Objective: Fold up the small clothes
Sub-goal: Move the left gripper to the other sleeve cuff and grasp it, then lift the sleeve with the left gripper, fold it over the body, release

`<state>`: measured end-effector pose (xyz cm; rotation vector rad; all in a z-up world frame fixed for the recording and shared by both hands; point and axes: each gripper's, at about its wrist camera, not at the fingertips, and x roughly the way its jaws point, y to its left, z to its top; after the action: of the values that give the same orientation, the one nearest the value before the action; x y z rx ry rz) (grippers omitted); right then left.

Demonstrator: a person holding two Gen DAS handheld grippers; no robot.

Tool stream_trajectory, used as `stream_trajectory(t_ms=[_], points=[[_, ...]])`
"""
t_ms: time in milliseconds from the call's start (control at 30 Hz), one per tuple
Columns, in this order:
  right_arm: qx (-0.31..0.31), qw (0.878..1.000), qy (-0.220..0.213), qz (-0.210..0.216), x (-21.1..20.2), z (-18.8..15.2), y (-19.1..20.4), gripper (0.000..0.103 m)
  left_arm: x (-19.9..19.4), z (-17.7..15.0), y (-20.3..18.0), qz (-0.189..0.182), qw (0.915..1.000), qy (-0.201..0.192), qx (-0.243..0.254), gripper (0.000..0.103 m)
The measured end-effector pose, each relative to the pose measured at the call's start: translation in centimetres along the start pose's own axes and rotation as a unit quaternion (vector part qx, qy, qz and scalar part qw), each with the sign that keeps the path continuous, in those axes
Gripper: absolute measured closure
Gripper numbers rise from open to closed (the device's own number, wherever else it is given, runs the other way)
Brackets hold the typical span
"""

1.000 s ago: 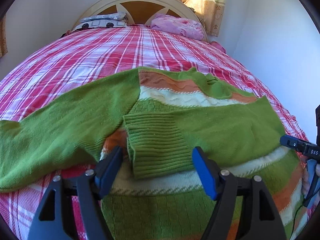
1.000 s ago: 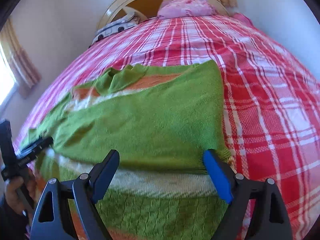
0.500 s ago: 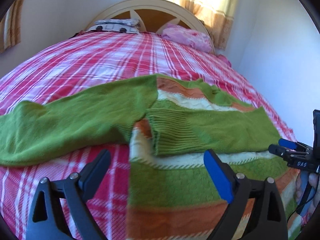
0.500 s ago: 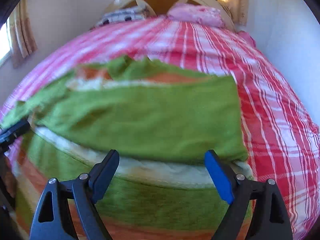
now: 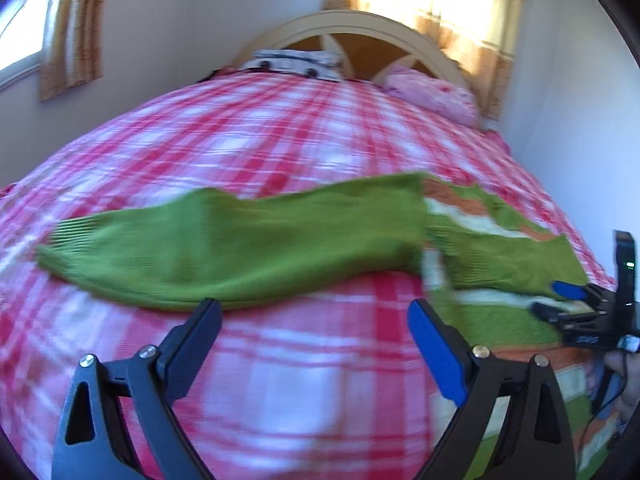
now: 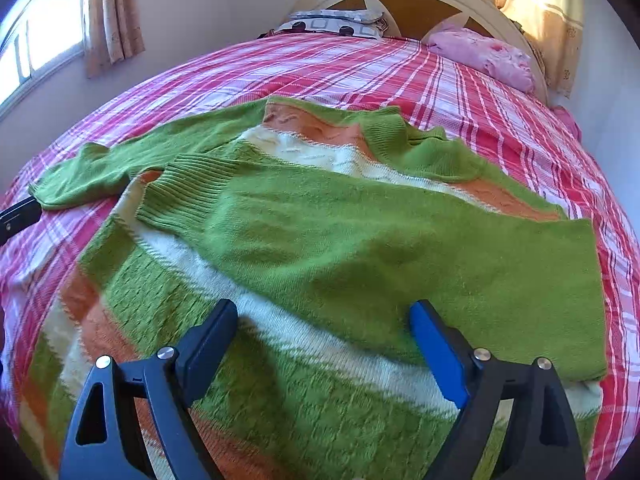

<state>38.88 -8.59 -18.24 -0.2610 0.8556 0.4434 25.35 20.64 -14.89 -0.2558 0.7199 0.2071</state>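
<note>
On red-plaid bed (image 5: 280, 152), left claw (image 5: 314, 344), wide and empty, now swung from folded cuff toward unfolded green knit sleeve (image 5: 224, 248); right claw (image 6: 324, 344) wide over striped green-orange-cream jumper (image 6: 320, 420). Second sleeve fold judged next.

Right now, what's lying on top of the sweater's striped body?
One green sleeve is folded across the sweater, ribbed cuff toward the left. It covers the stripes beneath. The other sleeve lies outstretched on the plaid bedspread.

Left tool (image 5: 314, 326), right tool (image 6: 324, 326): black frames, silver screws, one black finger, one blue.
</note>
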Motion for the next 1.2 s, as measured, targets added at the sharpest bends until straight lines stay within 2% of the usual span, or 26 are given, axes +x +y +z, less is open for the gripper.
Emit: stream_trajectory(t_ms=[100, 167, 367, 467, 633, 700, 867, 900, 967, 1000, 1067, 1133, 1200], points=[[0.001, 1.000, -0.001, 0.000, 0.3, -0.4, -0.1, 0.012, -0.4, 0.2, 4.1, 0.050, 0.9986, -0.001, -0.018, 0.007], [-0.003, 1.000, -0.001, -0.005, 0.5, -0.3, 0.1, 0.010, -0.9, 0.4, 7.5, 0.077, 0.9956, -0.002, -0.052, 0.007], [-0.002, 1.000, -0.002, -0.008, 0.6, -0.7, 0.4, 0.008, -1.3, 1.1, 14.7, 0.143, 0.9787, -0.016, -0.147, 0.007], [-0.002, 1.000, -0.003, -0.010, 0.7, -0.8, 0.4, 0.007, -0.6, 1.4, 17.3, 0.142, 0.9706, -0.017, -0.194, 0.007], [-0.001, 1.000, -0.005, -0.010, 0.7, -0.8, 0.4, 0.007, 1.6, 1.2, 20.4, 0.105, 0.9538, -0.006, -0.281, 0.008], [-0.002, 1.000, -0.005, -0.011, 0.7, -0.8, 0.4, 0.007, 1.9, 1.3, 20.2, 0.103, 0.9523, -0.008, -0.287, 0.010], [-0.001, 1.000, -0.006, -0.012, 0.7, -0.9, 0.4, 0.007, 3.1, 1.8, 19.9, 0.092, 0.9555, -0.006, -0.280, 0.015], [-0.001, 1.000, -0.007, -0.012, 0.7, -0.9, 0.4, 0.007, 3.2, 2.0, 20.1, 0.092, 0.9553, -0.009, -0.281, 0.019], [-0.002, 1.000, -0.008, -0.014, 0.7, -0.9, 0.4, 0.007, 3.6, 2.2, 20.3, 0.083, 0.9548, -0.013, -0.285, 0.033], [-0.002, 1.000, -0.008, -0.014, 0.7, -0.9, 0.5, 0.006, 3.9, 2.2, 20.5, 0.077, 0.9541, -0.010, -0.289, 0.044], [-0.001, 1.000, -0.008, -0.014, 0.7, -0.9, 0.4, 0.006, 3.8, 2.1, 20.9, 0.080, 0.9522, -0.013, -0.295, 0.058], [-0.001, 1.000, -0.009, -0.014, 0.7, -0.9, 0.4, 0.006, 4.0, 2.1, 21.4, 0.062, 0.9526, -0.007, -0.298, 0.090], [-0.001, 1.000, -0.009, -0.015, 0.7, -0.9, 0.4, 0.006, 3.8, 2.0, 21.7, 0.050, 0.9495, -0.008, -0.310, 0.089]])
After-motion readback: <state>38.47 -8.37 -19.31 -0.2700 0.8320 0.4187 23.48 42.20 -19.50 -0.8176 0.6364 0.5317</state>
